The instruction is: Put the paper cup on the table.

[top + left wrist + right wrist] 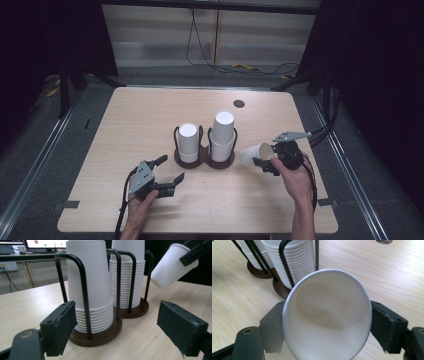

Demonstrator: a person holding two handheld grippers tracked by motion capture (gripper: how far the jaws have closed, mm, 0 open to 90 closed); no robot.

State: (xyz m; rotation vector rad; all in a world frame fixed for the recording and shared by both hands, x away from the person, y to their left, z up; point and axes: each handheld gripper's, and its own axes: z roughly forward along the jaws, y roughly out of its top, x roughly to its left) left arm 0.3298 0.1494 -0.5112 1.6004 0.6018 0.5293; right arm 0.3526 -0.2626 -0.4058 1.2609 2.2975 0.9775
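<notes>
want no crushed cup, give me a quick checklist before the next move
1. Right tool gripping the cup: ok, jaws on both sides of its rim.
2. Cup shape: not ok, mouth squeezed oval.
3. Cup clear of the stacks: ok, beside the right stack.
4. Left tool out of the way: ok, open, before the left stack.
5. Holder steady: cannot tell.

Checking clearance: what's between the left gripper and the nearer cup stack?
Bare tabletop between the left gripper and the shorter cup stack; clear in high view.
</notes>
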